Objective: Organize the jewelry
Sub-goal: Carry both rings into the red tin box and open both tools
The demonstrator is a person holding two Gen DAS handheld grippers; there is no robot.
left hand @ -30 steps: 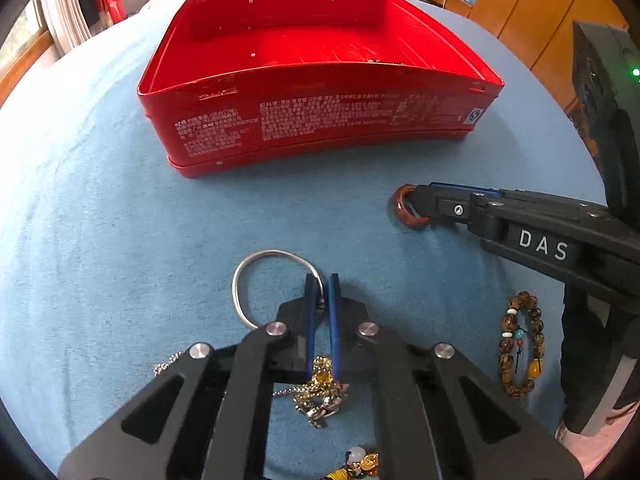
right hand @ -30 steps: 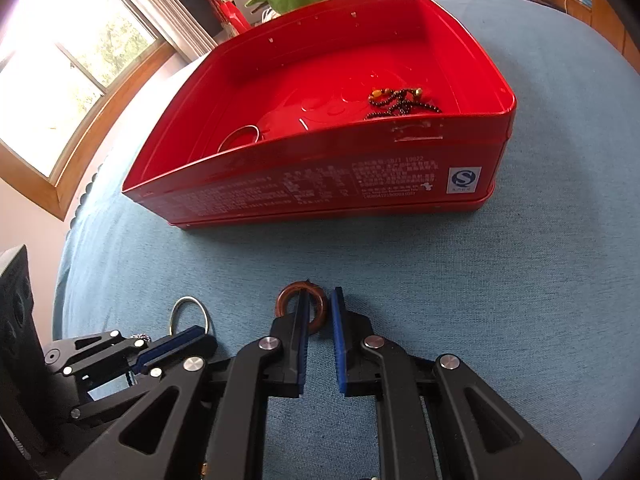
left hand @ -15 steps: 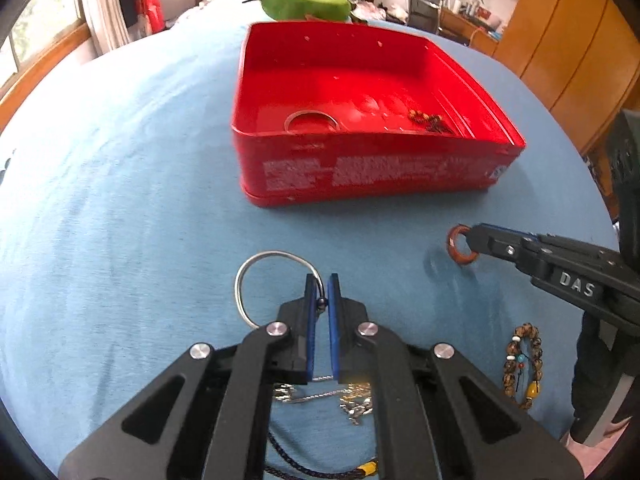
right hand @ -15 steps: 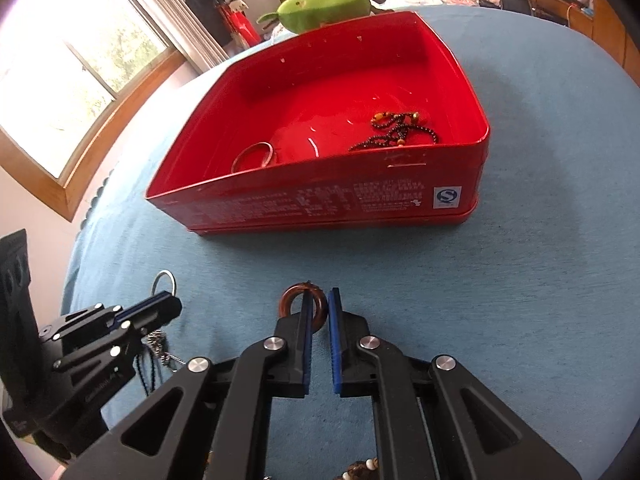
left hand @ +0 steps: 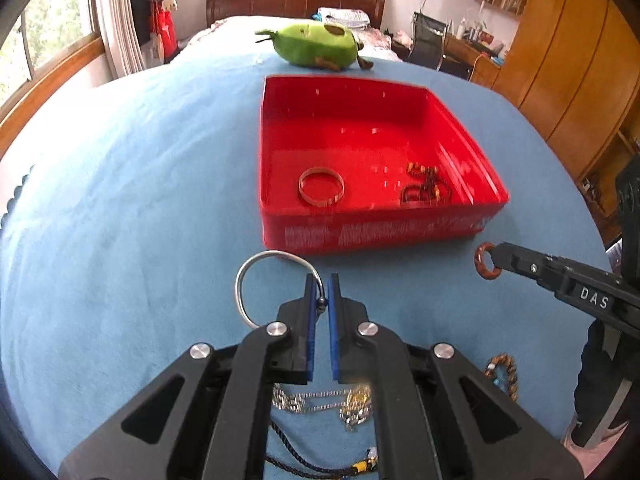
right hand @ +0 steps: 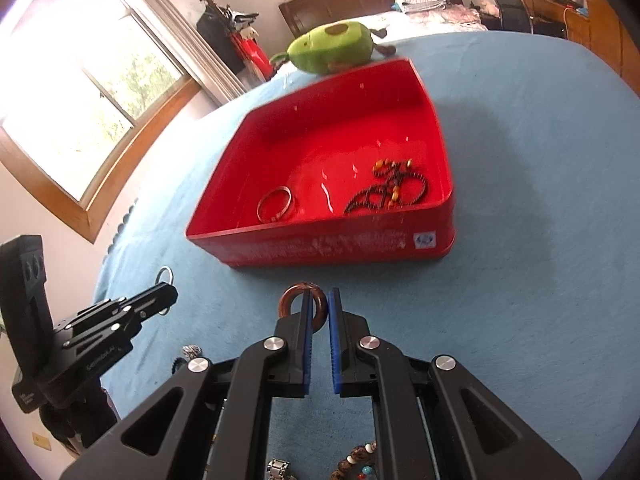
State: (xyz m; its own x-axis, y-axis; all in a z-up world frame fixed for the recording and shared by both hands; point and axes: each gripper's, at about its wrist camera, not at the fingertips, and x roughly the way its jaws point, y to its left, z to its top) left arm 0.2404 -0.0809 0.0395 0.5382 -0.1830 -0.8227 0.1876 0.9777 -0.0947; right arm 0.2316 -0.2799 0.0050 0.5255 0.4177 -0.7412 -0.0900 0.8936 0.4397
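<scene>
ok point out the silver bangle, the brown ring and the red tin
silver bangle (left hand: 256, 270), left wrist view, upper left arc of the hoop
brown ring (right hand: 289, 300), right wrist view, left side of the ring
red tin (left hand: 372, 234), left wrist view, near outer wall

Blue bedspread (left hand: 120, 200) under red tin (left hand: 372, 236), avocado plush (left hand: 316, 46), loose chains (left hand: 320, 400).

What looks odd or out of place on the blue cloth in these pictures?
A green avocado plush toy lies behind the red tin, an odd thing among jewelry. Nothing looks spilled or damaged. The left gripper holds a silver bangle; the right gripper holds a brown ring.
</scene>
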